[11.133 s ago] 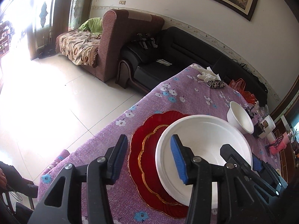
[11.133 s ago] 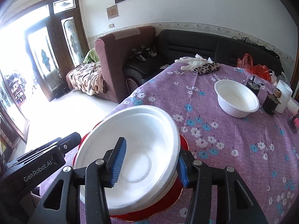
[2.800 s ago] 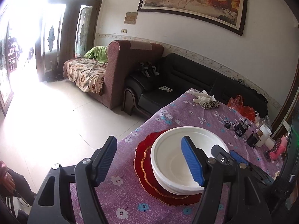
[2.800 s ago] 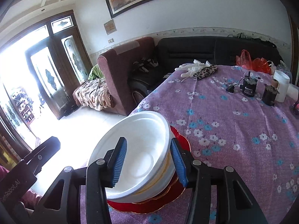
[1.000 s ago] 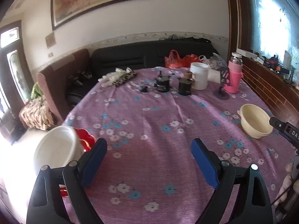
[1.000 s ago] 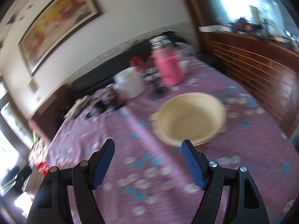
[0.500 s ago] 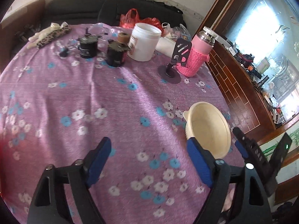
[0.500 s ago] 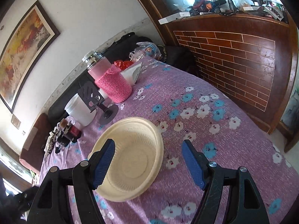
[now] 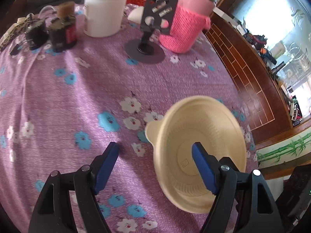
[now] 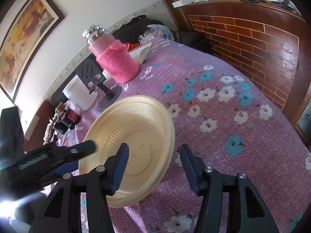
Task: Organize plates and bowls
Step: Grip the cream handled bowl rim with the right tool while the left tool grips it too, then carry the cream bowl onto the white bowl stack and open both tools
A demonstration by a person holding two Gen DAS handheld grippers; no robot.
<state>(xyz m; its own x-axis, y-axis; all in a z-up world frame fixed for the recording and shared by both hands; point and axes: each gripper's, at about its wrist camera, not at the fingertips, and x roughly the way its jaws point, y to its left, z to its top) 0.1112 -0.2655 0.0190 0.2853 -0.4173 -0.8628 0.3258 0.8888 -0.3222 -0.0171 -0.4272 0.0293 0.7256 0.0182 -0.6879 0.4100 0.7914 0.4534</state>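
Observation:
A cream plastic bowl [image 9: 196, 136] [image 10: 136, 134] sits on the purple flowered tablecloth [image 9: 58, 97] near the table's right edge. My left gripper [image 9: 154, 165] straddles the bowl's left rim, one blue pad inside the bowl and the other over the cloth; its jaws are closing and the pads do not press. My right gripper [image 10: 155, 168] straddles the opposite rim, its left pad over the bowl's inside and its right pad outside. Its jaws are closing too, with a gap still showing at the rim. The left gripper [image 10: 83, 157] shows in the right wrist view at the bowl's far side.
At the back of the table stand a flask in a pink knitted sleeve [image 9: 190, 19], a white tub [image 9: 105, 13], a black phone stand [image 9: 149, 38] and small dark jars [image 9: 62, 33]. A brick-patterned wooden wall [image 10: 252, 38] runs close along the table's right edge.
Both grippers have dropped toward the cream bowl and now straddle its rim from opposite sides. The right jaws have narrowed markedly; the left jaws slightly.

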